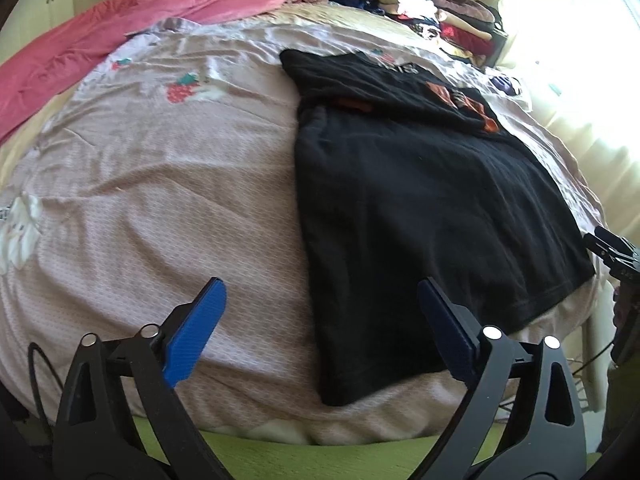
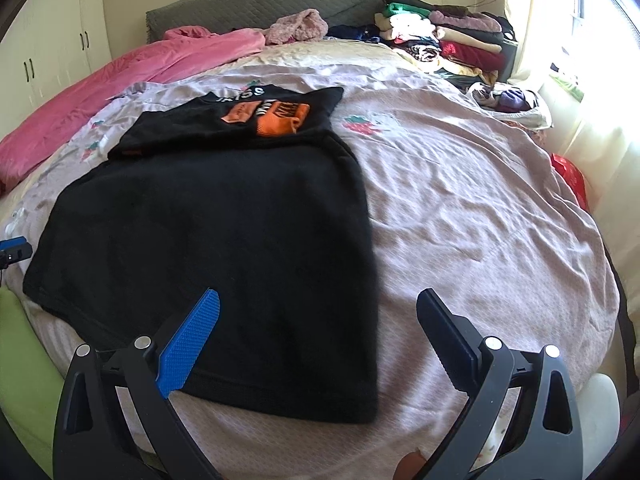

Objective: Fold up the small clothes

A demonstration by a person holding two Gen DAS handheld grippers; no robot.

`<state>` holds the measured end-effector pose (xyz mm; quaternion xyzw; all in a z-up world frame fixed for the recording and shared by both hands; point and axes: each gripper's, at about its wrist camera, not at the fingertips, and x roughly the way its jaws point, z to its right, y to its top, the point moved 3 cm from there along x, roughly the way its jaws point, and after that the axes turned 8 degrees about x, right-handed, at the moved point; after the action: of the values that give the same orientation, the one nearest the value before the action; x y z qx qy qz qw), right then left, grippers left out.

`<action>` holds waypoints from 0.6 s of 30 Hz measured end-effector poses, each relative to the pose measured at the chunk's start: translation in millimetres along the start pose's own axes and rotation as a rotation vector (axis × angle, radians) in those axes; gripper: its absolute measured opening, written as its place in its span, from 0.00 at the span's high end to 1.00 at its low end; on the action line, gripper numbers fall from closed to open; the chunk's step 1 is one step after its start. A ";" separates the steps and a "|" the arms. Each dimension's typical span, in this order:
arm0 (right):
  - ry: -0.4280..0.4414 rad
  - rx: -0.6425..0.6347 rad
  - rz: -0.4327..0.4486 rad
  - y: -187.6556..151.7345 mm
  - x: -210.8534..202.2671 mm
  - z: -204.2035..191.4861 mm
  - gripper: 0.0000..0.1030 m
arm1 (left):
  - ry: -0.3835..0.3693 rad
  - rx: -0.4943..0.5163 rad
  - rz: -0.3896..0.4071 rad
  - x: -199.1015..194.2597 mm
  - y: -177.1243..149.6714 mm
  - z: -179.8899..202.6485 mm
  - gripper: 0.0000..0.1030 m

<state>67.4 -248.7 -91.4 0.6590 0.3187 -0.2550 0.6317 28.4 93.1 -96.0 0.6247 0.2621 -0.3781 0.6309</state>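
Observation:
A black T-shirt (image 1: pixel 420 208) with an orange print lies on the pink bedsheet (image 1: pixel 160 184), its top part folded back over the body. It also shows in the right wrist view (image 2: pixel 224 232), with the orange print (image 2: pixel 280 118) facing up. My left gripper (image 1: pixel 320 300) is open and empty, above the shirt's near left edge. My right gripper (image 2: pixel 318 312) is open and empty, above the shirt's near right corner. Each gripper shows at the edge of the other's view, the right gripper (image 1: pixel 616 252) and the left gripper (image 2: pixel 14 248).
A pink blanket (image 2: pixel 120 92) lies along the far left of the bed. A pile of folded clothes (image 2: pixel 444 36) sits at the far right by the headboard (image 2: pixel 256 4). A bright window (image 2: pixel 592 20) is on the right. A green edge (image 1: pixel 320 456) runs below the bed.

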 end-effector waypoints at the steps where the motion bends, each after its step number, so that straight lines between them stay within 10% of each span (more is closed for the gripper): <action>1: 0.001 0.003 -0.003 -1.3 -0.5 2.5 0.04 | -0.007 0.001 -0.005 1.4 -0.9 1.9 0.15; 11: 0.044 0.030 -0.048 -13.2 -2.1 21.4 0.17 | -0.039 -0.019 -0.070 16.6 -11.2 7.3 0.26; 18: 0.084 0.011 -0.114 -19.5 12.6 15.6 0.56 | -0.068 -0.026 -0.080 16.1 -13.5 5.4 0.78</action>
<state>62.3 -263.0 -114.9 0.6534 0.3808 -0.2644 0.5984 26.0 86.2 -116.5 0.5921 0.2702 -0.4207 0.6320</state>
